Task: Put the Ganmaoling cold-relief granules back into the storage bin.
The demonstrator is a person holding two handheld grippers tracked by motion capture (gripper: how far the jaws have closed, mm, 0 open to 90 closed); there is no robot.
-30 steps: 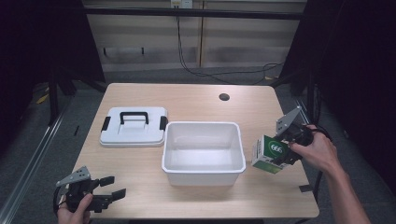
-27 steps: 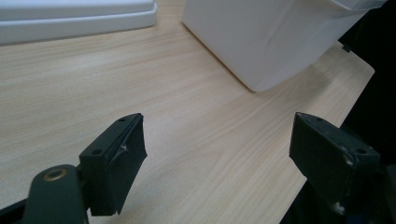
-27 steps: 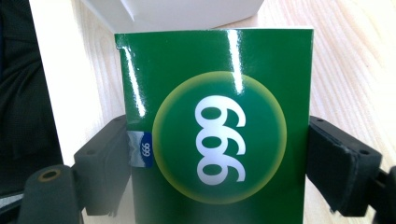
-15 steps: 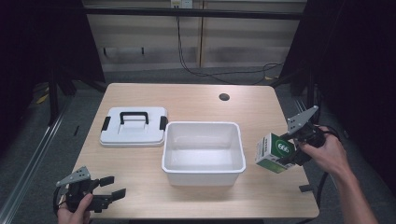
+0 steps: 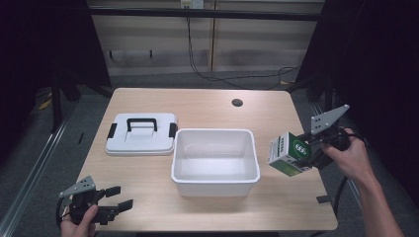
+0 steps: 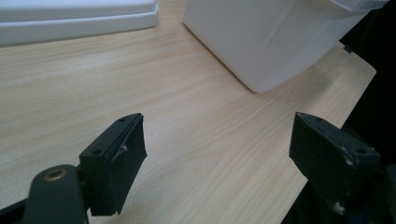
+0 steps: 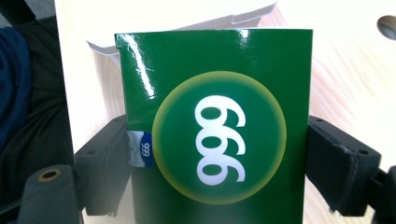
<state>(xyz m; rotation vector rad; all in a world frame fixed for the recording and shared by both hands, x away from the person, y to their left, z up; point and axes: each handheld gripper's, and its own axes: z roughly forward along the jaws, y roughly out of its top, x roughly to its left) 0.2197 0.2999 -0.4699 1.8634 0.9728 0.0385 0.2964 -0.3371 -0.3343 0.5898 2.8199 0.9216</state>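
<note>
Right gripper [image 5: 307, 154]: fingers clamped on the two sides of a glossy green cardboard box [image 5: 289, 154] with a white "999" roundel; right of frame in the high view.
Green box: held tilted above the light wooden surface [image 5: 207, 106], just right of the white rectangular plastic tub [image 5: 216, 176], apart from it.
Left gripper [image 5: 114, 204]: lower left of frame, fingers spread apart, nothing between them.
White plastic lid with black handle [image 5: 141, 134]: flat on the surface, left of the tub.

the green box [image 7: 215, 140] runs off the bottom edge (right gripper view), its small blue label unreadable.
</note>
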